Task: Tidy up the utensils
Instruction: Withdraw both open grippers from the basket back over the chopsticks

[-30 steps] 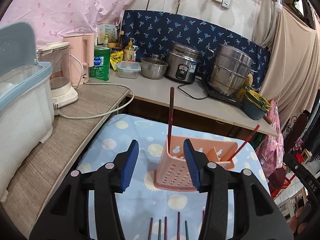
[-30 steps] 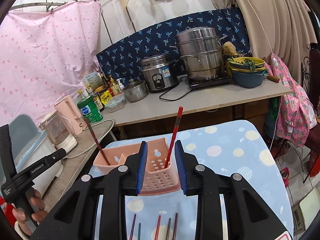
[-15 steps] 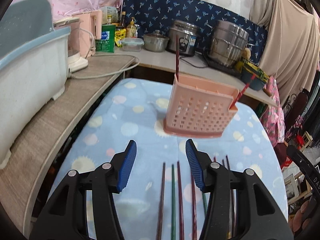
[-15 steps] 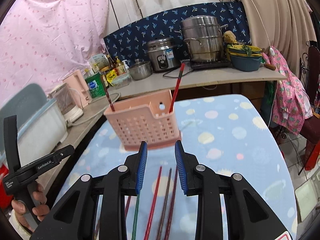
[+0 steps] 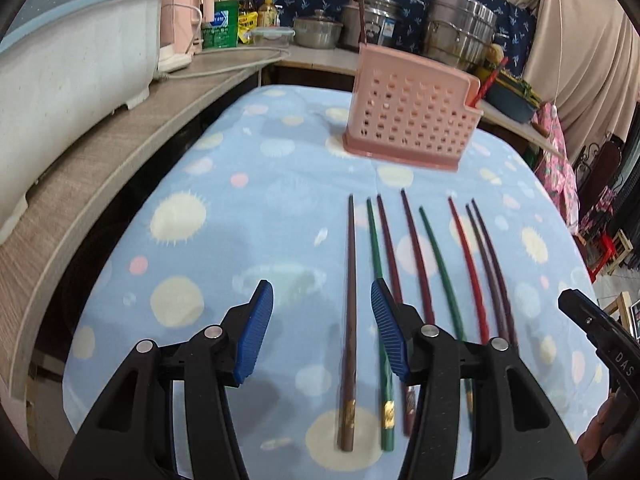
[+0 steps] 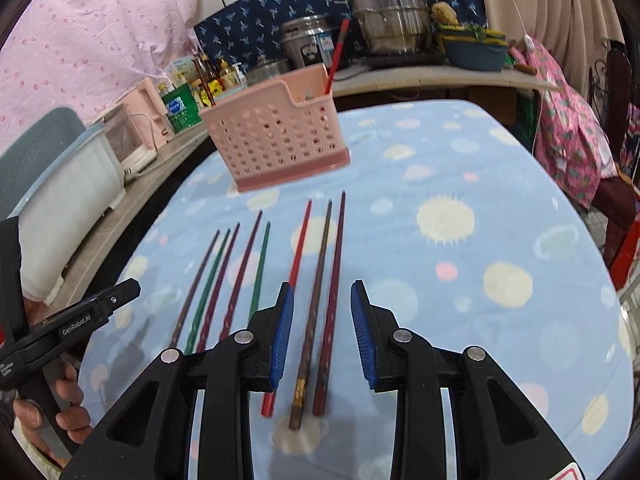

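Note:
Several chopsticks lie side by side on the blue spotted cloth (image 5: 208, 280), tips toward a pink slotted basket (image 5: 412, 116) (image 6: 276, 140). A dark chopstick (image 5: 361, 12) and a red one (image 6: 336, 60) stand in the basket. My left gripper (image 5: 322, 332) hangs open low over the row's left end, a brown chopstick (image 5: 350, 300) lying on the cloth between its fingers. My right gripper (image 6: 322, 334) is open over the right end, above a brown chopstick (image 6: 316, 280) and a dark red one (image 6: 334, 280). A red chopstick (image 6: 298, 248) runs under its left finger.
A wooden counter (image 5: 80, 184) borders the cloth on the left, bearing a white and blue tub (image 5: 72, 52) and a pink kettle (image 5: 192, 12). Pots (image 6: 392, 12) and a blue bowl (image 6: 474, 54) stand on the far shelf. A pink garment (image 6: 568, 128) hangs at right.
Both grippers have drawn back from the basket and come down toward the cloth. The row of chopsticks now fills the near view, and the basket sits farther off.

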The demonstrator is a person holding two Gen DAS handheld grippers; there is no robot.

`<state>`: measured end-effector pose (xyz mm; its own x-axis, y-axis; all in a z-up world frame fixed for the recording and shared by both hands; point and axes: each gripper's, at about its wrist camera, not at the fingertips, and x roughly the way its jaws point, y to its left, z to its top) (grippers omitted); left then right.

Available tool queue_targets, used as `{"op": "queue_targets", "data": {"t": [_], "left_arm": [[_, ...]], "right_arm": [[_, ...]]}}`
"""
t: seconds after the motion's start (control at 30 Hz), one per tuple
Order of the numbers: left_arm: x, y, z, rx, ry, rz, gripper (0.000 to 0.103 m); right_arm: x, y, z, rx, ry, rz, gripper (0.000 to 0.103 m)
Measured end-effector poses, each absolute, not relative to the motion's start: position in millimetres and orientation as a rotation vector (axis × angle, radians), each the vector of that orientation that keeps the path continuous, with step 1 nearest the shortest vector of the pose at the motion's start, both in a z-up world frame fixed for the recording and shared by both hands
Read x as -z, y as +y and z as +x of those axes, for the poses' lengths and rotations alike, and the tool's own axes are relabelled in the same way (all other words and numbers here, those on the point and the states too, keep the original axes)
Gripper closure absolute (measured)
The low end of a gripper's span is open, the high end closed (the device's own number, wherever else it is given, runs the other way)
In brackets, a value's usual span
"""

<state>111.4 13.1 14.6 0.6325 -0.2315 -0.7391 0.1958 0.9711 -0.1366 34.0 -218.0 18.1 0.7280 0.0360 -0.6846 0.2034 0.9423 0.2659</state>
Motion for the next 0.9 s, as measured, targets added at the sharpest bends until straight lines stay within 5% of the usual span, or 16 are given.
{"op": "queue_targets", "data": {"t": [0.6, 0.9], "left_arm": [[19, 15, 78, 0.264, 0.919, -0.028, 0.054], [25, 13, 74, 0.276, 0.932, -0.011, 0.054]], "right_arm": [[22, -195, 22, 0.113, 0.822, 0.293, 0.074], [30, -191, 27, 0.125, 0.841, 0.267, 0.086]]}}
